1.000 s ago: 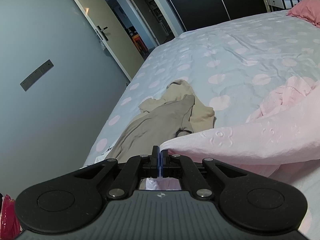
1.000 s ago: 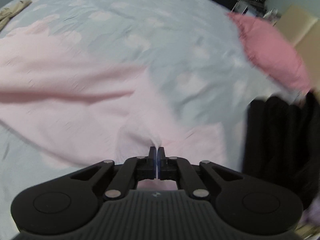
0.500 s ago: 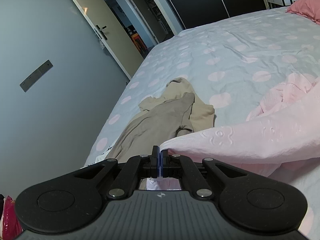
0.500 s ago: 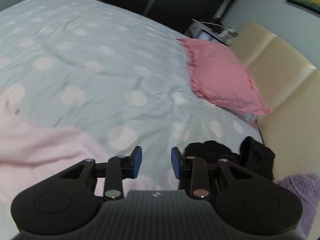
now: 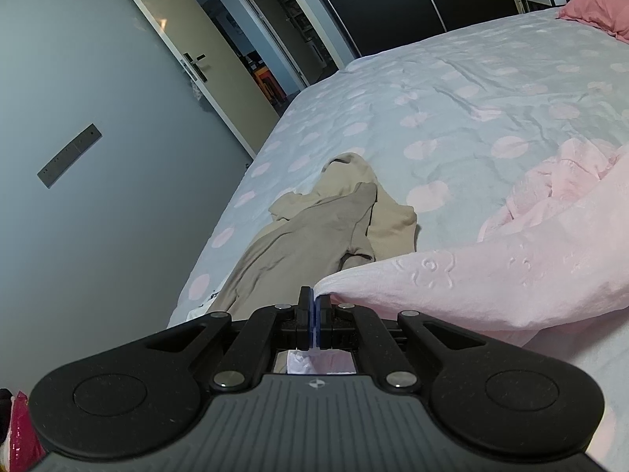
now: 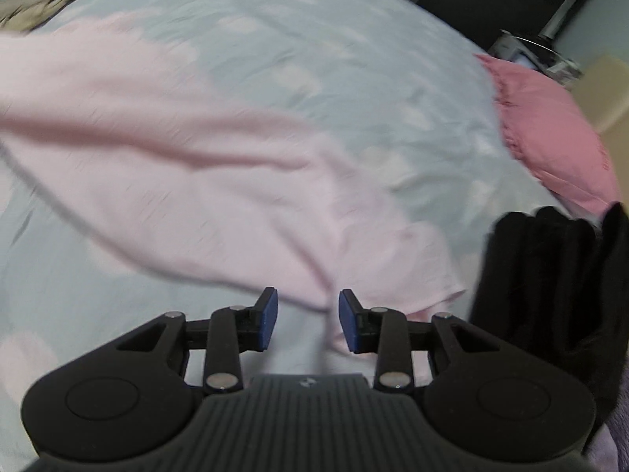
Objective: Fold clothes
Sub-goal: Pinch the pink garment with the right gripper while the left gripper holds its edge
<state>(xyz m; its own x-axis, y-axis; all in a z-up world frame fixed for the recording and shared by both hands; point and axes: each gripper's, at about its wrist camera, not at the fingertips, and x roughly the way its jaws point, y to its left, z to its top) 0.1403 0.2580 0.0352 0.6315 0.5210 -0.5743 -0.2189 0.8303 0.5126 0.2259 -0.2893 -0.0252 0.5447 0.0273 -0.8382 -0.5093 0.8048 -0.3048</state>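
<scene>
A pale pink garment [image 5: 491,279] lies across the dotted bed sheet. My left gripper [image 5: 314,299] is shut on one corner of it, and the cloth stretches away to the right. In the right wrist view the same pink garment [image 6: 204,165] spreads over the bed, blurred by motion. My right gripper [image 6: 308,314] hovers over its near edge with jaws opening; a fold of pink cloth shows in the gap, and the blue pads [image 6: 269,316] do not press on it.
A beige garment [image 5: 314,236] lies crumpled near the bed's left edge, also seen as a beige garment [image 6: 47,0] at top left. A pink pillow [image 6: 550,129] rests at the right, a black garment [image 6: 550,287] beside it. An open doorway [image 5: 259,67] stands beyond the bed.
My right gripper let go of the pink cloth and opened, swung up toward the pillow, then came back down over the garment's edge. The left gripper kept still, holding its corner.
</scene>
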